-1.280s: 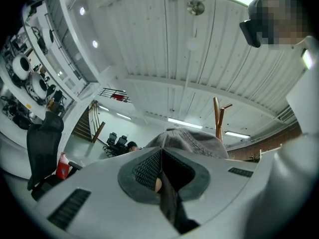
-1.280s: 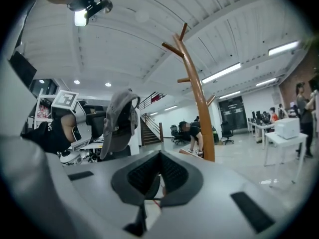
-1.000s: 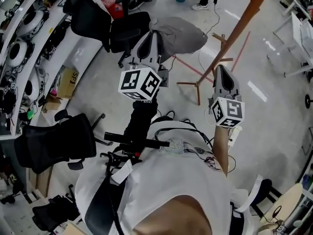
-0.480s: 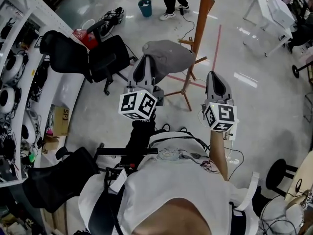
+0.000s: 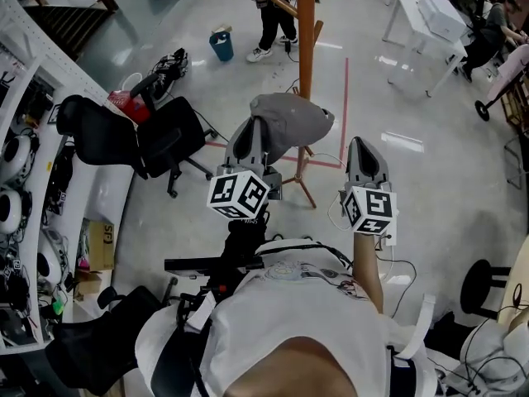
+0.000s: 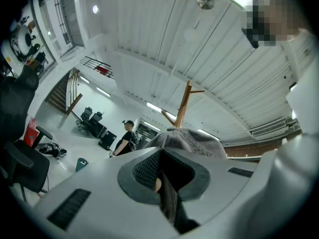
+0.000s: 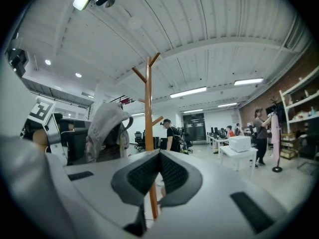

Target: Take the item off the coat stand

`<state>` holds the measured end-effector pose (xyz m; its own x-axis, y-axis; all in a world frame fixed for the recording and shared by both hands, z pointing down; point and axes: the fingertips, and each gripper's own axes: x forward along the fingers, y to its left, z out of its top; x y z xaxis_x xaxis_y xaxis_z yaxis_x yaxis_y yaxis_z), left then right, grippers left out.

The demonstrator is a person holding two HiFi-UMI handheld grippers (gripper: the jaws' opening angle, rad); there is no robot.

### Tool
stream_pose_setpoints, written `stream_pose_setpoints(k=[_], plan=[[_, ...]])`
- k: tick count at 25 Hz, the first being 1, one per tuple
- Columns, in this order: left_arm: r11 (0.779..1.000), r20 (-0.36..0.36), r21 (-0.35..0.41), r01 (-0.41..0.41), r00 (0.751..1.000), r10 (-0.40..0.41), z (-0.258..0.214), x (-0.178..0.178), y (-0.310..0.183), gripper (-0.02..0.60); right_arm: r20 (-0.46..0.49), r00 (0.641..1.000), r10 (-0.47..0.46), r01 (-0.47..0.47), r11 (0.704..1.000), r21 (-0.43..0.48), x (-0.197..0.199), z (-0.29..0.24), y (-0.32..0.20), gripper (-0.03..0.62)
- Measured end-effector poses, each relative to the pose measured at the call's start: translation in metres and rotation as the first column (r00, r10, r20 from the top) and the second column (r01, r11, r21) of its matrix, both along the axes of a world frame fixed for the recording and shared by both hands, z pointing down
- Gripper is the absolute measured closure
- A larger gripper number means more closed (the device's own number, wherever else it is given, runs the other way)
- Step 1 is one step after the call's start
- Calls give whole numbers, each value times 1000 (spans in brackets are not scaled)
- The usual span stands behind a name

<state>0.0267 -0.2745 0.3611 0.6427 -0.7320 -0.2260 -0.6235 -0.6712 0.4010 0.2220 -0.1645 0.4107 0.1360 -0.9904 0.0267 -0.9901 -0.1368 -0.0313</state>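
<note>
A grey cap (image 5: 293, 118) hangs from my left gripper (image 5: 252, 139), which is shut on its edge. In the left gripper view the cap (image 6: 192, 141) bulges just past the closed jaws of the left gripper (image 6: 162, 156). The wooden coat stand (image 5: 306, 23) rises just behind the cap. From the right gripper view the cap (image 7: 107, 121) sits left of the coat stand (image 7: 148, 113), apart from its pegs. My right gripper (image 5: 364, 151) is held level beside the left one. In its own view the right gripper (image 7: 159, 156) has its jaws together and holds nothing.
Black office chairs (image 5: 157, 135) stand to the left by white shelving (image 5: 21, 180). A person (image 5: 277, 7) stands beyond the stand near a blue bin (image 5: 221, 44). A white table (image 5: 430, 23) is at the right. Red tape lines (image 5: 343, 98) and cables cross the floor.
The head view has tilted up, so the coat stand now appears upright and more of the room shows. Both grippers keep their places; the left one stays shut on the cap.
</note>
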Motion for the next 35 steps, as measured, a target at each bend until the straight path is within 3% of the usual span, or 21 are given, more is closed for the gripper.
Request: stream_pose_setpoints(k=[9, 35], plan=[[999, 8, 4, -34, 999, 34, -2, 21, 6, 568, 3, 999, 48, -48, 999, 11, 21, -2, 12, 589], [1000, 23, -6, -30, 999, 30, 3, 20, -7, 568, -13, 1000, 22, -22, 1000, -9, 15, 4, -6, 589]])
